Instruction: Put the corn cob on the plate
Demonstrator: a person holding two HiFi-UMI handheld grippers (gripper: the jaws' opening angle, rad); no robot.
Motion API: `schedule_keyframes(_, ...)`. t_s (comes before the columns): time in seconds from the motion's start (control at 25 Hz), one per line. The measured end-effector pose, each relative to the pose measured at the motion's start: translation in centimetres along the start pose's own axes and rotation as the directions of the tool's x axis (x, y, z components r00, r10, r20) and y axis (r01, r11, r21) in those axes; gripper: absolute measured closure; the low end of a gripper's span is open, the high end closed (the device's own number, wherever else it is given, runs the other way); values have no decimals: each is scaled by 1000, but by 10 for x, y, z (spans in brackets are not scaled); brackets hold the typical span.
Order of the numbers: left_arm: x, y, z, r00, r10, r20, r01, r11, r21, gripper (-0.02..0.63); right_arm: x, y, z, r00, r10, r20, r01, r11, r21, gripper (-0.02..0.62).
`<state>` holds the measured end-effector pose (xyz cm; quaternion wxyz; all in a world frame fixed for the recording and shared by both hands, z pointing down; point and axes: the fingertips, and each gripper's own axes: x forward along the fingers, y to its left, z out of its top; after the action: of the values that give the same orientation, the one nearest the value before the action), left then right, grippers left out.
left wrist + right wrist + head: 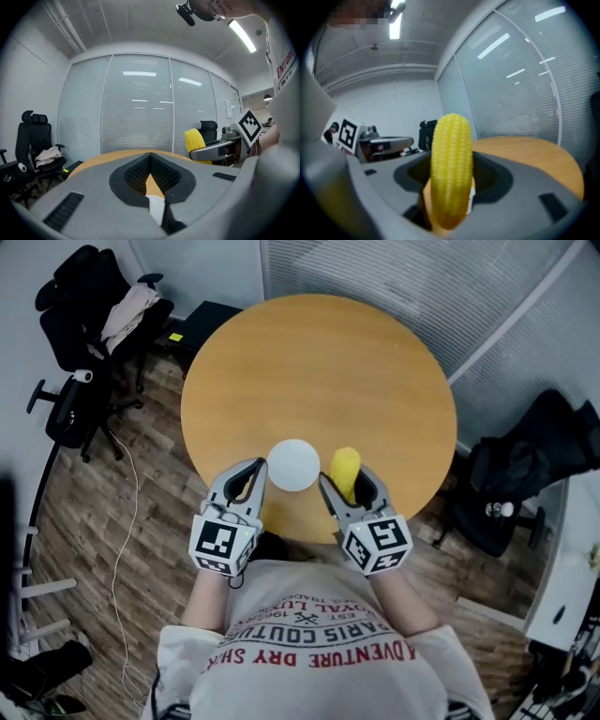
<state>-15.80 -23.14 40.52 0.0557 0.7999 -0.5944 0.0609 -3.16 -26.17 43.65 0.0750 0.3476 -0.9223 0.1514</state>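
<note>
- Right gripper view: the corn cob (451, 164) stands lengthwise between the fingers (520, 192). Its long axis runs along them, away from the camera and upward, with the rounded tip at the far end.
- The cob's lower end sits deep in the hollow between the dark pads, and most of its length rises clear above the fingers.
- The right gripper (345, 476) is clamped on the cob, with a finger pressed against each side, so the fingers stand only a cob's width apart.
- Head view: the cob points away from the person, towards the middle of the round wooden counter (319, 371). Its tip reaches past the fingertips.
- The white plate (293, 465) lies on the counter near its front edge. The cob is just to the right of it and not over it (a thin strip of wood shows between them).
- I cannot tell from any view whether the cob touches the counter.
- The left gripper (258, 466) sits just left of the plate with its tip at the plate's rim. Its fingers are brought together and the tips meet (left gripper view).
- It holds nothing: only counter and a sliver of white show through the gap behind the tips.
</note>
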Motion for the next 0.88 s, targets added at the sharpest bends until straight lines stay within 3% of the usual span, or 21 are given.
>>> schedule_keyframes(0.2,40,35,2,993,-113,-17,113,993,19,574,32,-11,3,992,-127,-15,127,992,15,324)
schedule_keyframes(0.44,74,63,-10,970,-240,-36,241,970,20,574,68,-18,-32,961,-231,-150,241,969,55,324)
schedule_keyframes(0.88,110,77,-55,915,-391,-103,393,919,5,574,122,-31,-132,870,-256,-421,324,941,97,324)
